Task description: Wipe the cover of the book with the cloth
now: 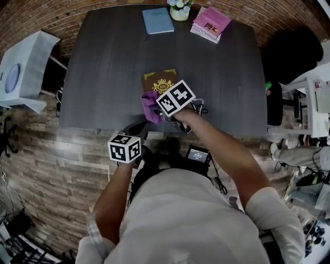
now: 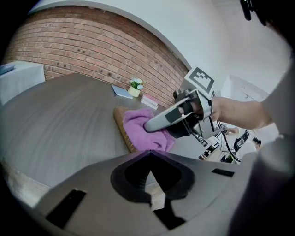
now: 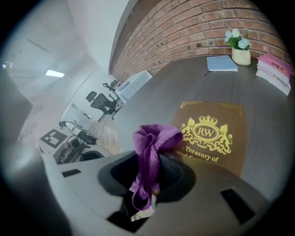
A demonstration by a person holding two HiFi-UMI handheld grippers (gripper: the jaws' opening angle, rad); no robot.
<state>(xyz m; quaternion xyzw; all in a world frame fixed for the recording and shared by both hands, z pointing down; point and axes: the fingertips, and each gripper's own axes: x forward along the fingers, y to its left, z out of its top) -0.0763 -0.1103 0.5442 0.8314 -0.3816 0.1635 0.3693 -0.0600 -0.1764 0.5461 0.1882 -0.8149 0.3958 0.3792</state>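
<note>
A brown book (image 1: 159, 79) with a gold crest lies flat near the front middle of the dark table (image 1: 103, 72). In the right gripper view its cover (image 3: 216, 133) shows the crest and gold lettering. My right gripper (image 1: 157, 109) is shut on a bunched purple cloth (image 1: 150, 106), whose bundle (image 3: 148, 159) rests against the book's near left corner. From the left gripper view the cloth (image 2: 140, 125) lies on the book (image 2: 122, 125). My left gripper (image 2: 150, 154) is shut with nothing in it, held off the table's front edge, left of and nearer to me than the right gripper.
At the table's far edge lie a blue notebook (image 1: 157, 20), a small flower pot (image 1: 179, 10) and a stack of pink books (image 1: 210, 23). A white box (image 1: 23, 69) stands left of the table. Chairs and equipment (image 1: 301, 98) crowd the right side.
</note>
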